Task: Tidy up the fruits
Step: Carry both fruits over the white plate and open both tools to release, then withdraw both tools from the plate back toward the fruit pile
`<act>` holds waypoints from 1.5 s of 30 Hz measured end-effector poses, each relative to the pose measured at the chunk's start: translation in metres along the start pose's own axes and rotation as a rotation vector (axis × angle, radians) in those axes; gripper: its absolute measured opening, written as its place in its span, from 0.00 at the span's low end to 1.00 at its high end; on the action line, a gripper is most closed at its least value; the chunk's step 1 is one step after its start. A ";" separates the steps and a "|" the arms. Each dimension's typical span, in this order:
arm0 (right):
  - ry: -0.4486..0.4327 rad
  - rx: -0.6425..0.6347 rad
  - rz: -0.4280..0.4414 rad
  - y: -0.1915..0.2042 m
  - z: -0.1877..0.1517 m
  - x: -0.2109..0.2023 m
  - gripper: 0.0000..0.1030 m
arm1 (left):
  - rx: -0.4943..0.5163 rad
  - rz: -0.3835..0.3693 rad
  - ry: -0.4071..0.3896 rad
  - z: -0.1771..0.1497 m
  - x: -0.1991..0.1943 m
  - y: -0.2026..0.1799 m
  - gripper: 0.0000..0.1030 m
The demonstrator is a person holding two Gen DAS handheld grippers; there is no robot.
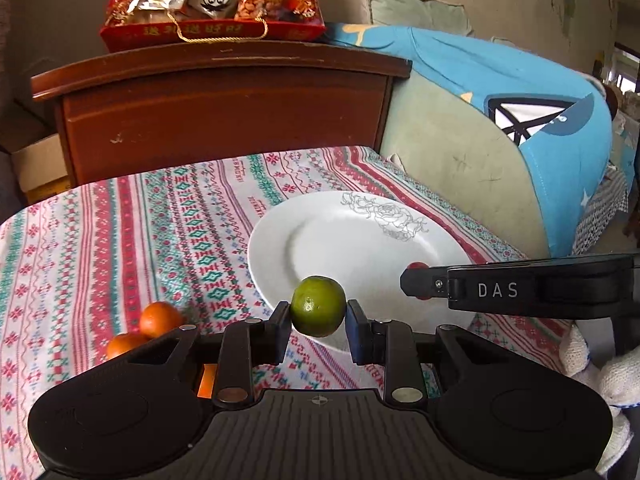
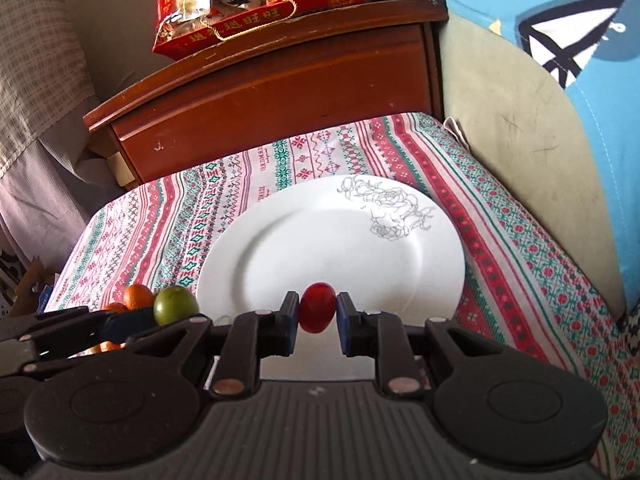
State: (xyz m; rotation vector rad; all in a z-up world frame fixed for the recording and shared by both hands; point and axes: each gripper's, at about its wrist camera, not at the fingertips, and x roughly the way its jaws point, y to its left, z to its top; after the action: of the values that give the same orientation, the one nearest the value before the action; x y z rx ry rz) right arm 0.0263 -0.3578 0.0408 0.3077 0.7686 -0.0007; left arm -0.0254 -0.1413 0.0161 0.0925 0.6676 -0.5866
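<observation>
My left gripper is shut on a green citrus fruit and holds it above the near rim of a white plate with a grey rose drawing. My right gripper is shut on a small red fruit above the plate's near rim. In the left wrist view the right gripper enters from the right with the red fruit partly hidden. In the right wrist view the green fruit shows at the left. Two orange fruits lie on the cloth left of the plate.
A patterned red, green and white cloth covers the table. A brown wooden cabinet stands behind it with a red snack gift box on top. A blue and green cushioned chair stands at the right.
</observation>
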 end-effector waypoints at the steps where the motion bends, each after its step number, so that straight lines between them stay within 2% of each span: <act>1: 0.001 -0.001 0.000 -0.001 0.001 0.001 0.20 | 0.002 -0.003 0.004 0.001 0.003 -0.001 0.26; 11: -0.008 0.035 -0.004 -0.011 0.008 0.004 0.23 | -0.009 0.009 0.005 0.006 0.012 -0.004 0.29; 15: -0.039 0.056 -0.076 -0.022 0.014 0.002 0.24 | -0.006 0.071 0.006 0.006 0.013 0.000 0.30; 20: -0.069 0.095 -0.156 -0.041 0.019 0.002 0.26 | -0.049 0.105 0.039 0.003 0.018 0.010 0.32; 22: -0.076 0.111 -0.192 -0.049 0.021 0.003 0.28 | -0.059 0.098 0.042 0.001 0.020 0.012 0.37; 25: -0.068 0.144 -0.216 -0.060 0.022 0.008 0.29 | -0.065 0.096 0.049 0.001 0.021 0.013 0.39; 31: -0.015 0.178 -0.169 -0.068 0.019 0.022 0.29 | -0.059 0.084 0.053 0.002 0.023 0.010 0.39; 33: 0.001 0.156 -0.147 -0.063 0.019 0.026 0.30 | -0.061 0.087 0.055 0.002 0.023 0.010 0.39; 37: 0.000 0.095 -0.171 -0.052 0.016 0.027 0.31 | -0.064 0.096 0.059 0.003 0.022 0.012 0.39; 45: 0.018 0.018 -0.128 -0.030 0.010 0.027 0.31 | -0.083 0.135 0.075 -0.001 0.015 0.021 0.38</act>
State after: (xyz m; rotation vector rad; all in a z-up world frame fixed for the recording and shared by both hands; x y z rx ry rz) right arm 0.0494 -0.3866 0.0214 0.2751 0.8051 -0.1258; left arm -0.0044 -0.1308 0.0041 0.0819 0.7519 -0.4270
